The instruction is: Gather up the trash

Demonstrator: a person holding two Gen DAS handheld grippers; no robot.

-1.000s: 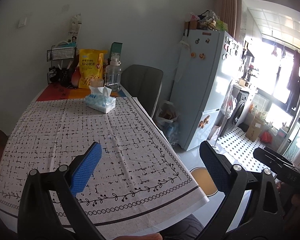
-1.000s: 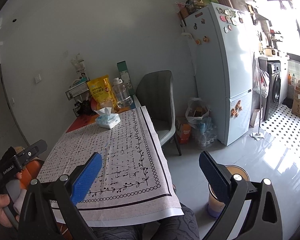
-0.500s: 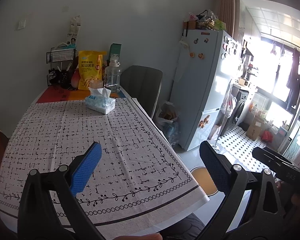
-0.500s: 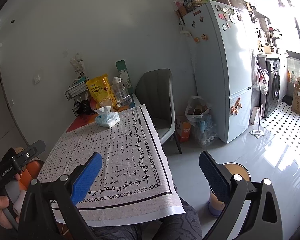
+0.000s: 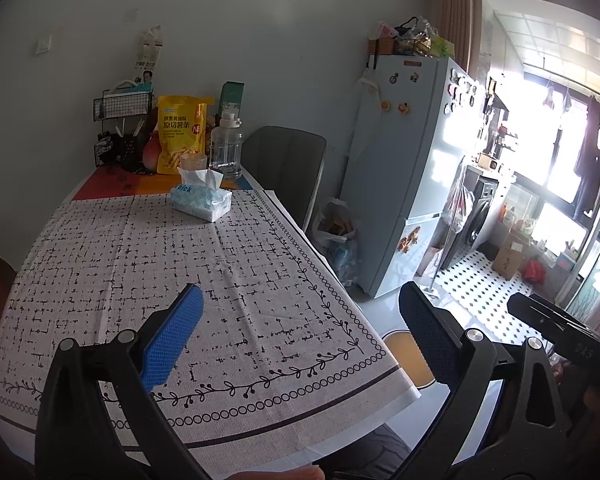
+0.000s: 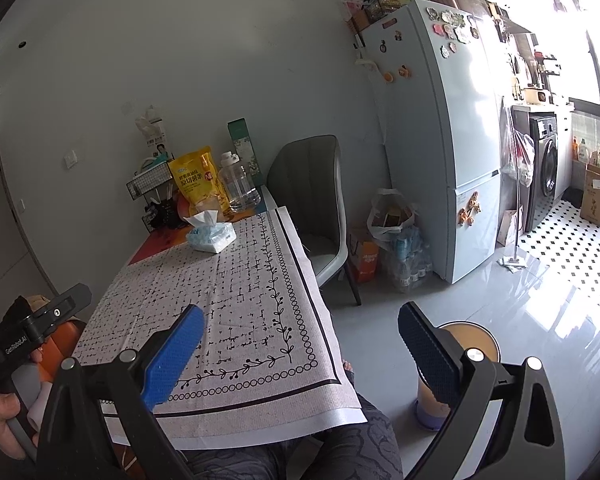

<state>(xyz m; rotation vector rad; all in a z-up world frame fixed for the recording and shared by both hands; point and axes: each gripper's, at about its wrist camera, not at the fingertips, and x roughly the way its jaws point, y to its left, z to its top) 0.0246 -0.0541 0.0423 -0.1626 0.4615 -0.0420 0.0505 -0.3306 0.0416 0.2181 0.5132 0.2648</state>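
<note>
Round orange-lined trash bin (image 6: 466,344) on the floor, partly behind the right-hand finger of the right gripper (image 6: 300,344), beside the near table corner. Both tongs spread wide and empty, left gripper (image 5: 300,332) above the patterned tablecloth (image 5: 204,272). Far ahead of the tongs: tissue pack (image 5: 201,200), yellow snack bag (image 5: 180,138), clear bottle (image 5: 227,148); off right, grey chair (image 6: 320,200) and fridge (image 6: 440,140).

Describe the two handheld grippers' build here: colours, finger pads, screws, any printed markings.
Both the left gripper and the right gripper share one build: matte black triangular frames with cut-outs, silver round screw heads, and flat textured blue pads on the fingers. In the right wrist view, the left unit's black body shows white lettering, roughly "GenRobot.AI". No cables are visible.
</note>
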